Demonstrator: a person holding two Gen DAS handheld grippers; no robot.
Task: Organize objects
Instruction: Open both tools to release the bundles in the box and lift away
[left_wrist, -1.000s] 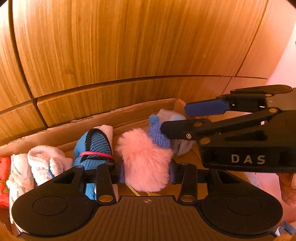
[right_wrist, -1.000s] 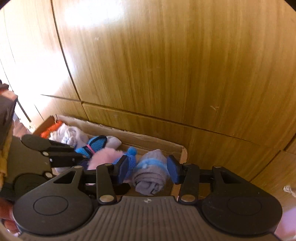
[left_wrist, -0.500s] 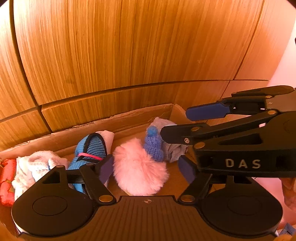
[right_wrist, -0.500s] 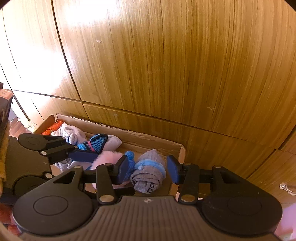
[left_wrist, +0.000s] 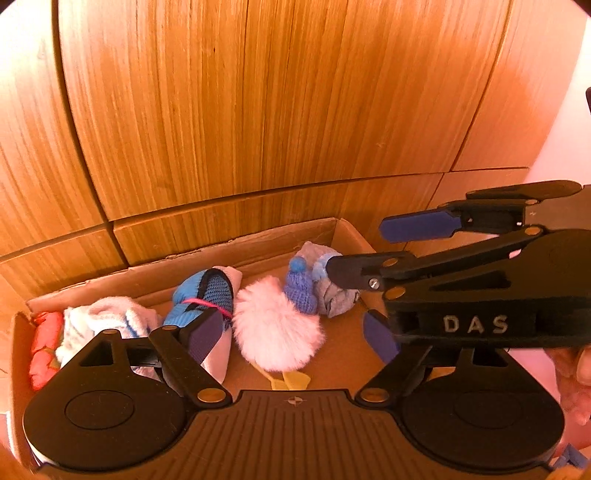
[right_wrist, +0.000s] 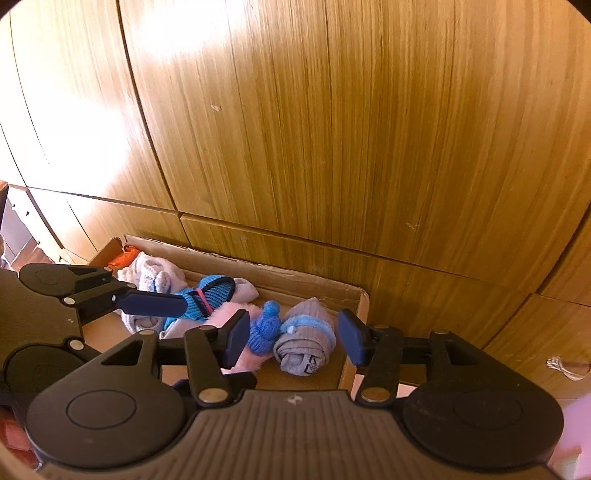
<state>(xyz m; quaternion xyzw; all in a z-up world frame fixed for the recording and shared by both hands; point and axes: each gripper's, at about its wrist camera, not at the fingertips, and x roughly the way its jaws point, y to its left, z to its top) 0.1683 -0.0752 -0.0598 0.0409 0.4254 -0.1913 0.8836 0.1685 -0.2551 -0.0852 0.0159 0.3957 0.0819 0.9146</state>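
An open cardboard box lies against a wooden cabinet. A pink fluffy pompom rests on the box floor, with a small blue knit hat and a rolled grey sock to its right. My left gripper hangs just above the pompom. Its jaws are wide and still opening, and the pads touch nothing. In the right wrist view my right gripper hovers over the grey sock. Its jaws are opening, with the sock between the pads but not pressed.
Further left in the box lie a blue knit shoe with a pink band, a white cloth and a red item. The wooden cabinet front rises right behind the box. A person's hand shows at the right edge.
The left jaws spread off the pink pompom and the gripper rose a little, leaving the pompom in the box. The right jaws widened slightly around the grey sock.
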